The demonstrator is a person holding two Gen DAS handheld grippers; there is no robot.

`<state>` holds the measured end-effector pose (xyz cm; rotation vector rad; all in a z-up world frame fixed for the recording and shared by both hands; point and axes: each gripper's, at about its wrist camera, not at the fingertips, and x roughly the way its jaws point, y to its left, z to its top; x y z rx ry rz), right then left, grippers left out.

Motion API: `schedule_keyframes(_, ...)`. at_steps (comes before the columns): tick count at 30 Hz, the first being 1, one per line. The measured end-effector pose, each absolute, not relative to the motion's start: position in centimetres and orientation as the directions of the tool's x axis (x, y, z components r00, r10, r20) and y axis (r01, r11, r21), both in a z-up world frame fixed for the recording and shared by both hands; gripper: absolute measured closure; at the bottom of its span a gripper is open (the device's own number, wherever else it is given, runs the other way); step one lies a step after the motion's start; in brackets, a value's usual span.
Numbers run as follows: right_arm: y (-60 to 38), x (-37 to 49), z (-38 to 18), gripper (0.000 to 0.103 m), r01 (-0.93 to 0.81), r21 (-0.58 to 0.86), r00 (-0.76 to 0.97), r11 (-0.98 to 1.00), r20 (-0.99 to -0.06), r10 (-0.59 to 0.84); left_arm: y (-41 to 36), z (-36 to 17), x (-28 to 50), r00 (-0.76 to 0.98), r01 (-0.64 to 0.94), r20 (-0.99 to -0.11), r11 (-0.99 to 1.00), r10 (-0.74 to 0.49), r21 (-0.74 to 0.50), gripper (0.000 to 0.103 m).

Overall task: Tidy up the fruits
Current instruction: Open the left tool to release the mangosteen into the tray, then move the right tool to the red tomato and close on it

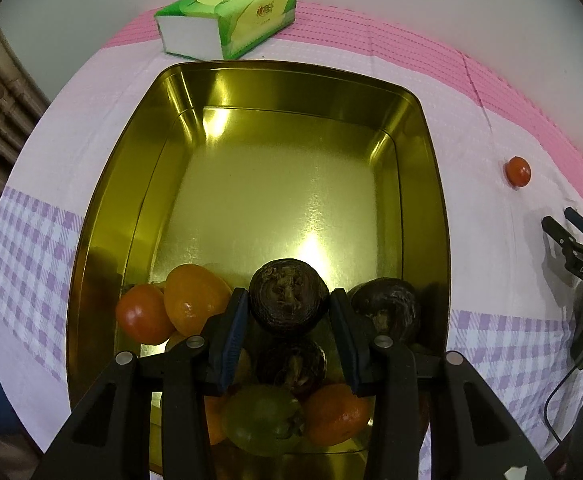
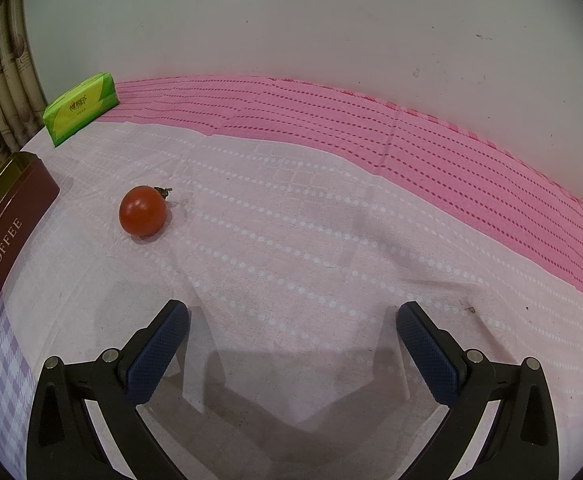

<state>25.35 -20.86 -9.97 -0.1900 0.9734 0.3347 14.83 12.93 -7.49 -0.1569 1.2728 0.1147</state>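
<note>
My left gripper [image 1: 289,306] is shut on a dark brown round fruit [image 1: 288,300] and holds it over the near end of a gold tin [image 1: 275,84]. In the tin lie a red tomato [image 1: 143,320], an orange fruit [image 1: 195,300], more dark fruits [image 1: 387,312], a green fruit [image 1: 263,420] and another orange one [image 1: 337,416]. A lone red cherry tomato [image 2: 143,211] lies on the cloth, also in the left wrist view [image 1: 517,171]. My right gripper [image 2: 291,340] is open and empty, near and to the right of that tomato.
A green tissue pack [image 1: 227,18] lies behind the tin, by the wall; it also shows in the right wrist view [image 2: 81,106]. The tin's dark red side [image 2: 7,240] reads TOFFEE. The pink and white cloth [image 2: 331,220] covers the table.
</note>
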Motion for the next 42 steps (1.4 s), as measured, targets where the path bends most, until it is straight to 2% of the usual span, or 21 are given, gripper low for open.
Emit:
schedule_keyframes(11, -20.7, 25.5, -9.9, 0.0, -0.347, -0.003, 0.491, 0.938, -0.853, 0.179, 13.0, -7.1, 14.6, 0.298, -0.184, -0.954, 0.981, -0.009, -0.067, 0.064)
schedule_keyframes(17, -20.6, 25.5, -9.9, 0.0, -0.326, -0.005, 0.489, 0.945, -0.857, 0.164, 12.7, -4.7, 13.9, 0.359, -0.181, -0.933, 0.98, -0.007, -0.077, 0.047)
schedule_keyframes(24, -20.2, 25.3, -9.8, 0.0, -0.287, -0.015, 0.491, 0.958, -0.861, 0.134, 12.6, -1.6, 11.7, 0.459, -0.17, -0.887, 0.984, 0.039, -0.045, 0.034)
schedule_keyframes(30, -18.4, 24.9, -9.0, 0.02, -0.305, -0.015, 0.498, 0.952, -0.855, 0.146, 14.1, -0.5, 9.9, 0.487, -0.205, -0.868, 0.979, 0.093, -0.01, 0.031)
schedule_keyframes(32, -17.3, 24.9, -8.8, 0.031, -0.337, 0.026, 0.473, 0.941, -0.86, 0.193, 14.7, -0.4, 9.5, 0.487, -0.225, -0.867, 0.974, 0.107, -0.006, 0.031)
schedule_keyframes(36, -14.3, 24.9, -8.2, 0.036, -0.376, 0.056, 0.465, 0.925, -0.852, 0.241, 15.9, -0.2, 8.8, 0.485, -0.256, -0.865, 0.967, 0.128, 0.0, 0.03)
schedule_keyframes(40, -11.9, 25.6, -8.0, 0.05, -0.383, 0.083, 0.458, 0.92, -0.848, 0.267, 17.1, -0.3, 8.3, 0.48, -0.286, -0.865, 0.958, 0.148, 0.005, 0.03)
schedule_keyframes(42, -11.2, 26.1, -8.1, 0.052, -0.376, 0.077, 0.46, 0.924, -0.85, 0.258, 17.8, -0.4, 8.0, 0.476, -0.299, -0.866, 0.954, 0.154, 0.005, 0.03)
